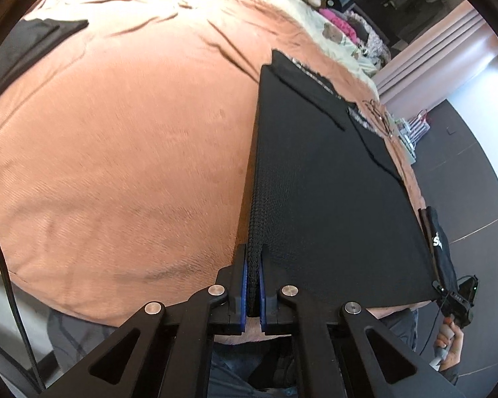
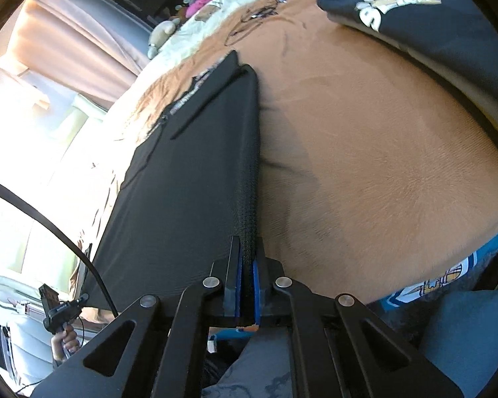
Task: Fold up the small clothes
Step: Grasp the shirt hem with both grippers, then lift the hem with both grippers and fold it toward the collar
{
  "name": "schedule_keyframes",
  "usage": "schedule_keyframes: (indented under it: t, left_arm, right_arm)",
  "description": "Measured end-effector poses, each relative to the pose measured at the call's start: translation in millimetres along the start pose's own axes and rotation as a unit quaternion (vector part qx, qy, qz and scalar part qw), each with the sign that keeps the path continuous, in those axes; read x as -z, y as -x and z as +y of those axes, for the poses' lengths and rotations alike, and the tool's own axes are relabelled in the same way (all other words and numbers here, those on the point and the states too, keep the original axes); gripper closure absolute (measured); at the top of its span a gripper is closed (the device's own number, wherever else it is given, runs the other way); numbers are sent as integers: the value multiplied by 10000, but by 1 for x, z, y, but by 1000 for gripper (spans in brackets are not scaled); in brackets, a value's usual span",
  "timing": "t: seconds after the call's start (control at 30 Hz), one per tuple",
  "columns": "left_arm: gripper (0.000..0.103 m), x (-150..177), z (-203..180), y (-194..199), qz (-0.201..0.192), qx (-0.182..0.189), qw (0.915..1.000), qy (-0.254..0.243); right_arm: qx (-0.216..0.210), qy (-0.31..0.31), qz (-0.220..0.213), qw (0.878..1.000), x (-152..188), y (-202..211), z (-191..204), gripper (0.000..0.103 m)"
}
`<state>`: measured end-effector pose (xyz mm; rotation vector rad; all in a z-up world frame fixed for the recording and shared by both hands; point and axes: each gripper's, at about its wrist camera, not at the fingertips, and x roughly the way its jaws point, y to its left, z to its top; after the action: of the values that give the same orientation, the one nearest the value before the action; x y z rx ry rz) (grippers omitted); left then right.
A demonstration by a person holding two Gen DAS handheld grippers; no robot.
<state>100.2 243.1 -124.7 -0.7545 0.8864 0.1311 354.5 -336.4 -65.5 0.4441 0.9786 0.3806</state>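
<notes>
A black garment (image 1: 325,179) lies stretched flat over a brown bedspread (image 1: 116,139). My left gripper (image 1: 253,258) is shut on the garment's near left corner, the ribbed hem pinched between its blue pads. In the right wrist view the same black garment (image 2: 189,172) runs away to the left, and my right gripper (image 2: 247,252) is shut on its near right corner. The near edge hangs taut between both grippers, lifted a little off the bedspread (image 2: 381,165). At the left view's right edge I see the right gripper's body (image 1: 458,301), held by a hand (image 1: 448,338).
A folded black shirt with white lettering (image 2: 415,16) lies at the far right of the bed. Another dark cloth (image 1: 33,43) rests at the far left. A blue printed garment (image 2: 448,282) hangs at the near bed edge. Pink clothes and clutter (image 1: 338,23) sit at the far end.
</notes>
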Motion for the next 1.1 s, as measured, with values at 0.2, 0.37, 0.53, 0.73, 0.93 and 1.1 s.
schedule_keyframes:
  t: [0.2,0.37,0.53,0.73,0.93,1.1]
  left_arm:
    - [98,4,6,31,-240,63,9997,-55]
    - [98,22,11,58,-387,103,9992,-95]
    - [98,43,9,76,-453,133,9988,-136]
    - [98,71,15,104,-599,195,9978,-204]
    - [98,97,23,125,-742,276,9966,-242]
    - [98,101,28,133,-827,327,9957,-245]
  right_arm:
    - [-83,202,-122,9997,21,22,17,102]
    - [-155,328,-201,9991,34,38,18,102]
    - [-224,464,-288,9983,58,54,21,102]
    - [-288,531,-381,9974,78,71,19,102]
    - [-349,643,-480,9962,97,88,17,102]
    - [-369,706,-494,9956,102,91,17,102]
